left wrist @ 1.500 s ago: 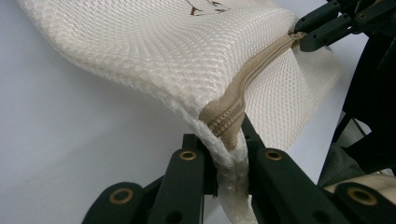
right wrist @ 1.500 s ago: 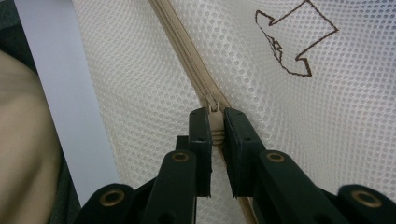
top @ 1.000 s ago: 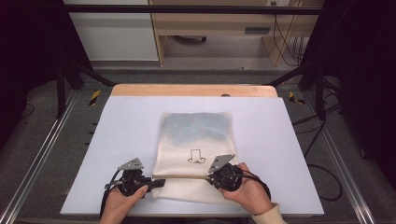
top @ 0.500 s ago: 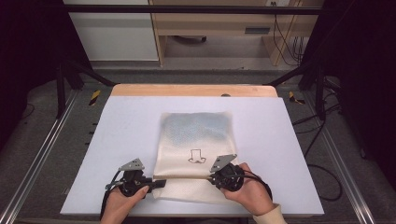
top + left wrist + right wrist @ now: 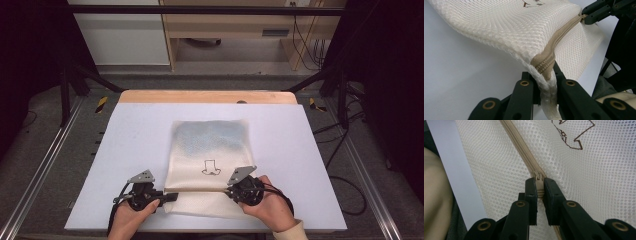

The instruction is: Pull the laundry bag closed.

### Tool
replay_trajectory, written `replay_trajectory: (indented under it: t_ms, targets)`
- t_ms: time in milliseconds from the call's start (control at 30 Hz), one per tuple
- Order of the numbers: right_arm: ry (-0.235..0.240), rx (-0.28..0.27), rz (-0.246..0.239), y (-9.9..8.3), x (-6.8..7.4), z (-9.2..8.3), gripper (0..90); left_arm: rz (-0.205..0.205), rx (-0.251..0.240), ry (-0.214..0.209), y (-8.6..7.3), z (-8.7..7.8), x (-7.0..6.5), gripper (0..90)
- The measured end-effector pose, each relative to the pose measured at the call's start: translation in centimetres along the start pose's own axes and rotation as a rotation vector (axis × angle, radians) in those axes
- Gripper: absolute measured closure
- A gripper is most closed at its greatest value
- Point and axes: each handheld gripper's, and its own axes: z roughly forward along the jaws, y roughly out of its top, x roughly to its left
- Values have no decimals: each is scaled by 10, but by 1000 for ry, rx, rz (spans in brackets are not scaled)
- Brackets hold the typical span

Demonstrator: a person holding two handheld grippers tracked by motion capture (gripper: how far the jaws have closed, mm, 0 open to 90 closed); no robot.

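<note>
High view: both hands rest low at the desk [image 5: 125, 150] near edge; left gripper [image 5: 167, 196] fingers clamp the mesh bag [image 5: 210, 150] corner, right gripper [image 5: 231, 190] fingers pinch its zipper pull [image 5: 539, 185].

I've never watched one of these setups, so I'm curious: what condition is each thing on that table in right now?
Mesh bag: lying flat on the table, near edge lifted.
Zipper: closed along the stretch in view.
Zipper pull: pinched between the right tongs.
Left tongs: shut on the bag's corner at the zipper's end.
Right tongs: shut on the zipper pull.
Table: covered with a pale sheet.
</note>
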Motion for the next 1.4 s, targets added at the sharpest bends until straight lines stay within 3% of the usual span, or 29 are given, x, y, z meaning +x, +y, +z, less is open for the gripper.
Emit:
replay_trajectory:
  t_ms: [1400]
  targets:
    - [-19, -19, 25, -15, -4, -8, 820, 0, -2, -2, 0, 0, -1, 840]
